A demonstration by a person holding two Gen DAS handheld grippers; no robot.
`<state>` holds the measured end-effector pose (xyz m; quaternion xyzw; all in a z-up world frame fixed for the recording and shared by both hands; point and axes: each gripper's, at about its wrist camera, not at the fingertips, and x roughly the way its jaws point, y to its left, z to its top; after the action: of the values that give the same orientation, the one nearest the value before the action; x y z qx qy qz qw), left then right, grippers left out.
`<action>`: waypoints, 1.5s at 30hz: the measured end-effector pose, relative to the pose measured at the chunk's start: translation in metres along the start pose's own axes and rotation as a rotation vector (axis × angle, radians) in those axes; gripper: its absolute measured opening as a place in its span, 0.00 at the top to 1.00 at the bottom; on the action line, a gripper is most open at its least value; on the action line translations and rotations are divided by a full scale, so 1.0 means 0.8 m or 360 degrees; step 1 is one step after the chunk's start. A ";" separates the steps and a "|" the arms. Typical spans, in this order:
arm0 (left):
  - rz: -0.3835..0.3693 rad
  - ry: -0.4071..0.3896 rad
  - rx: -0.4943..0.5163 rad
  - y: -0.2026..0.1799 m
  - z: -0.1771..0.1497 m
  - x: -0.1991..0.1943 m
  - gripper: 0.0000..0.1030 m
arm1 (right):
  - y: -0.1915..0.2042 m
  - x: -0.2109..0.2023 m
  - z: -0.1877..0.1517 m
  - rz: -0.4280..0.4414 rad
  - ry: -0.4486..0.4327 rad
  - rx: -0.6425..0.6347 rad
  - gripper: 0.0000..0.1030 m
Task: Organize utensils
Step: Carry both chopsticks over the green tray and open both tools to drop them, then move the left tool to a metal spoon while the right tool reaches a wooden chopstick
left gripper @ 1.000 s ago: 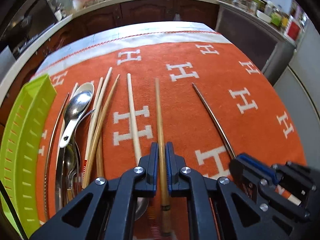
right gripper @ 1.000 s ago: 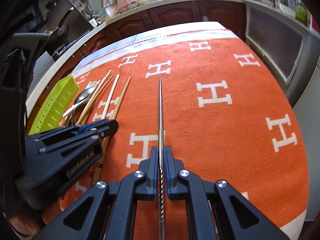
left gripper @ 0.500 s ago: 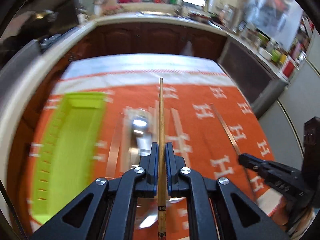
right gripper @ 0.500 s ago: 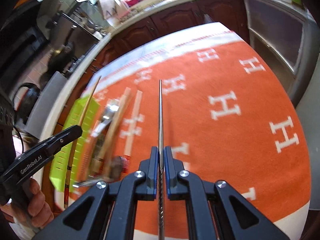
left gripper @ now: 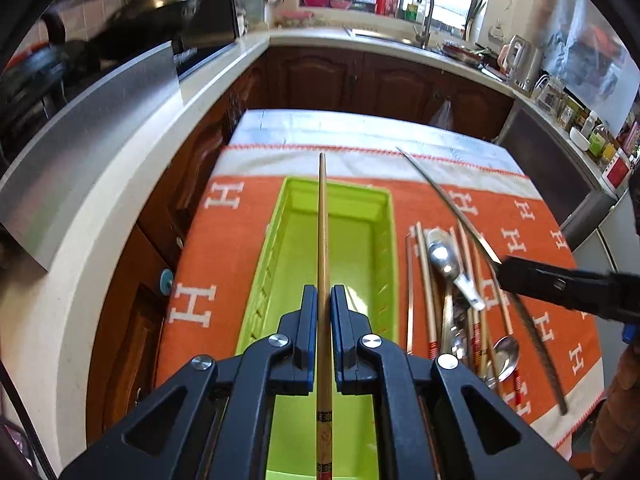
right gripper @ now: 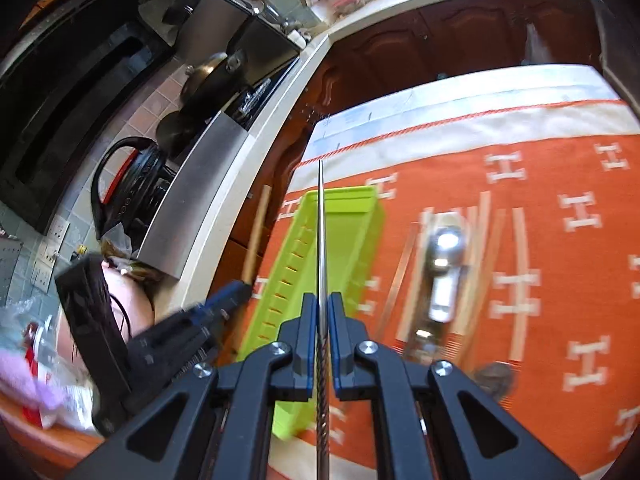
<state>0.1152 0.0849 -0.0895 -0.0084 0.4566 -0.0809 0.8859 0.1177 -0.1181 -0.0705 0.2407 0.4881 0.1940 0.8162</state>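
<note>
My left gripper [left gripper: 324, 300] is shut on a wooden chopstick [left gripper: 322, 216] and holds it lengthwise above the lime-green tray [left gripper: 384, 240]. My right gripper [right gripper: 322, 308] is shut on a thin metal chopstick [right gripper: 321, 216] and holds it above the tray [right gripper: 352, 208]; it also shows in the left wrist view [left gripper: 560, 284], with its metal chopstick [left gripper: 448, 200] over the utensil pile. Spoons [left gripper: 444, 256] and several chopsticks [left gripper: 424, 276] lie on the orange cloth right of the tray.
The orange cloth with white H marks [left gripper: 224, 248] covers the table. A white countertop [left gripper: 120, 184] and dark wood cabinets [left gripper: 320, 76] run along the left and far sides. The left gripper shows at lower left in the right wrist view [right gripper: 224, 300].
Both grippers lifted their chopsticks off the cloth and swung left. Both chopsticks are now above the green tray.
</note>
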 end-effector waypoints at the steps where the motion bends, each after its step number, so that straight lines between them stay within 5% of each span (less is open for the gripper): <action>1: -0.0016 0.0025 -0.0020 0.008 -0.002 0.006 0.96 | 0.004 0.016 0.002 -0.0003 0.0025 0.0035 0.94; 5: -0.0073 0.0070 -0.0059 0.023 -0.006 0.026 0.94 | 0.010 0.062 0.003 -0.0016 0.0093 0.0138 0.94; 10: 0.0006 0.0040 -0.0029 0.030 -0.009 0.036 0.75 | 0.010 0.092 -0.002 0.0014 0.0152 0.0233 0.91; 12: 0.0032 0.0020 -0.0014 0.032 -0.009 0.035 0.75 | 0.014 0.095 -0.004 0.0001 0.0159 0.0202 0.91; 19: 0.0042 -0.0001 -0.0066 0.029 -0.014 0.025 0.74 | 0.022 0.076 -0.005 -0.0081 0.0122 0.0046 0.91; 21: 0.0055 -0.0034 -0.0049 0.020 -0.018 0.019 0.68 | 0.019 0.063 -0.006 -0.0126 0.0097 -0.0010 0.91; 23: 0.0093 -0.0102 -0.0018 0.007 -0.023 0.010 0.50 | 0.013 0.046 -0.009 -0.0176 0.0032 -0.0049 0.91; 28: 0.0033 -0.0200 0.0013 -0.020 -0.025 -0.016 0.48 | -0.005 0.007 -0.014 -0.0334 -0.0073 -0.0131 0.90; 30: -0.0015 -0.0173 -0.0013 -0.028 -0.022 -0.023 0.48 | -0.018 -0.011 -0.015 -0.0313 -0.0089 -0.0107 0.83; 32: -0.0071 -0.0116 -0.0045 -0.035 -0.020 -0.025 0.47 | -0.033 -0.035 -0.019 -0.0276 -0.0116 -0.0088 0.59; 34: -0.0119 -0.0084 -0.0089 -0.040 -0.018 -0.025 0.47 | -0.042 -0.056 -0.023 -0.0298 -0.0170 -0.0078 0.47; 40: -0.0176 -0.0053 -0.0110 -0.062 -0.023 -0.026 0.47 | -0.069 -0.111 -0.033 -0.0401 -0.0286 -0.0078 0.37; 45: -0.0150 0.0013 -0.0065 -0.087 -0.024 -0.014 0.34 | -0.089 -0.130 -0.042 -0.0436 -0.0315 -0.0090 0.36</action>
<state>0.0834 0.0188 -0.0856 -0.0476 0.4608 -0.1132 0.8789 0.0471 -0.2262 -0.0520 0.1668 0.4278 0.0699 0.8856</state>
